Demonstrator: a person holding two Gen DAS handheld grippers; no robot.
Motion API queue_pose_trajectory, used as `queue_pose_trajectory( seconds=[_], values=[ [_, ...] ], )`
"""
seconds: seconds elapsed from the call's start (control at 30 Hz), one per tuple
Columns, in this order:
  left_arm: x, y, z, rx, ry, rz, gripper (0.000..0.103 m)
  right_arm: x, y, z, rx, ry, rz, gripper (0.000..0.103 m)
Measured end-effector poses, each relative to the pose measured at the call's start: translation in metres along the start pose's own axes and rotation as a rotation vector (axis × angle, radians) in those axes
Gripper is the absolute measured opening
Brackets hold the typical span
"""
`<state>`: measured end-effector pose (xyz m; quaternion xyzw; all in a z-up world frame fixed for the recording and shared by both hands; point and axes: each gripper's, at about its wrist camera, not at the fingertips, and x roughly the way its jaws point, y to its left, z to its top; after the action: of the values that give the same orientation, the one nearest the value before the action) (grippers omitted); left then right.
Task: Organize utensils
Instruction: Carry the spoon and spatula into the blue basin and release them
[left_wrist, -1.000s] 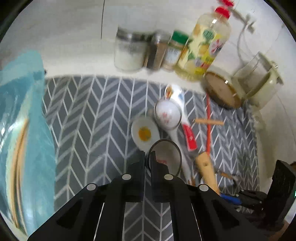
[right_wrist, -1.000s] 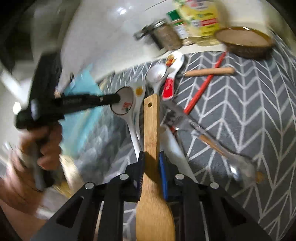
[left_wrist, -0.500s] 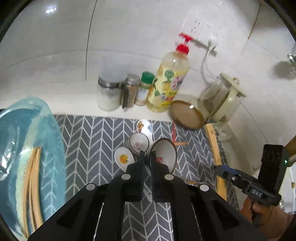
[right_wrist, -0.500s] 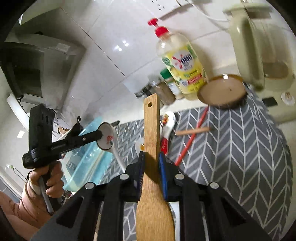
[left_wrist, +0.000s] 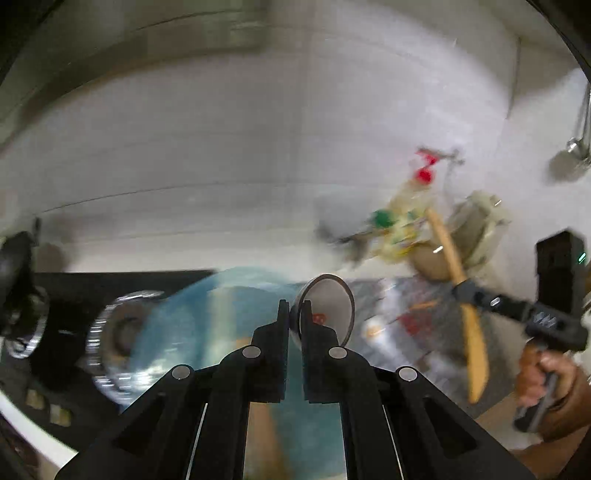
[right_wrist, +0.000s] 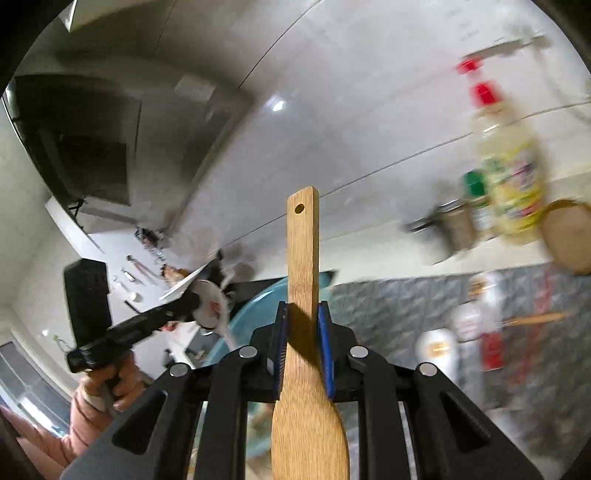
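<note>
My left gripper (left_wrist: 294, 314) is shut on a white ceramic spoon (left_wrist: 328, 306) with a red mark and holds it in the air above the blue tray (left_wrist: 236, 295). From the right wrist view the left gripper (right_wrist: 184, 299) and its spoon (right_wrist: 210, 302) show at the left. My right gripper (right_wrist: 303, 314) is shut on a wooden spatula (right_wrist: 303, 277), handle pointing up and away, blade toward the camera. The left wrist view shows the right gripper (left_wrist: 465, 291) with the spatula (left_wrist: 471, 332) at the right. Other spoons (right_wrist: 437, 345) lie blurred on the grey chevron mat (right_wrist: 388, 306).
An oil bottle (right_wrist: 509, 173) with a red cap, spice jars (right_wrist: 458, 225) and a round wooden lid (right_wrist: 569, 232) stand along the back wall. A kettle (left_wrist: 480, 229) is at the right. A metal burner ring (left_wrist: 110, 332) on a black stove lies left of the tray.
Both grippers have lifted and swung left, away from the mat, toward the blue tray. Each keeps hold of its utensil. The view is blurred by motion.
</note>
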<state>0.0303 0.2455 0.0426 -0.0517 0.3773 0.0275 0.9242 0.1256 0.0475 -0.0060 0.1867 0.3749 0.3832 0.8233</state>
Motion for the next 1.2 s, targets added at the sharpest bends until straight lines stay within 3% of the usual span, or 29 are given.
queue_pose_trajectory(
  seconds=[0.2,0.37,0.57,0.67,0.8,0.87,0.9,0.97,1.07,1.1,1.13,1.2],
  values=[
    [0.044,0.073,-0.035,0.011,0.182,0.047,0.007,0.091,0.043,-0.044,0.079,0.167,-0.04,0.016],
    [0.094,0.095,-0.059,0.012,0.31,0.005,0.007,0.15,0.057,-0.078,0.094,0.294,-0.231,0.016],
    [0.119,0.092,-0.068,0.075,0.346,-0.045,0.006,0.192,0.055,-0.085,0.061,0.354,-0.418,0.016],
    [0.13,0.088,-0.066,0.084,0.387,-0.062,0.006,0.21,0.052,-0.086,0.06,0.396,-0.459,0.015],
    [0.132,0.085,-0.059,0.085,0.384,-0.034,0.008,0.222,0.052,-0.089,0.083,0.434,-0.495,0.016],
    [0.125,0.088,-0.054,0.063,0.372,-0.02,0.014,0.217,0.054,-0.087,0.083,0.416,-0.491,0.016],
    [0.122,0.09,-0.051,0.054,0.365,-0.012,0.027,0.21,0.056,-0.084,0.072,0.401,-0.499,0.017],
    [0.107,0.091,-0.042,0.035,0.33,0.013,0.03,0.193,0.06,-0.075,0.051,0.348,-0.488,0.016],
    [0.065,0.074,-0.02,0.022,0.213,-0.056,0.034,0.147,0.073,-0.053,-0.065,0.196,-0.507,0.016],
    [0.052,0.066,-0.014,0.028,0.17,-0.077,0.043,0.127,0.079,-0.045,-0.124,0.126,-0.522,0.02],
    [0.035,0.052,-0.007,0.042,0.117,-0.104,0.059,0.113,0.081,-0.039,-0.155,0.083,-0.521,0.025],
    [0.01,0.021,0.003,0.075,0.035,-0.134,0.074,0.074,0.078,-0.023,-0.201,0.004,-0.486,0.026]
  ],
)
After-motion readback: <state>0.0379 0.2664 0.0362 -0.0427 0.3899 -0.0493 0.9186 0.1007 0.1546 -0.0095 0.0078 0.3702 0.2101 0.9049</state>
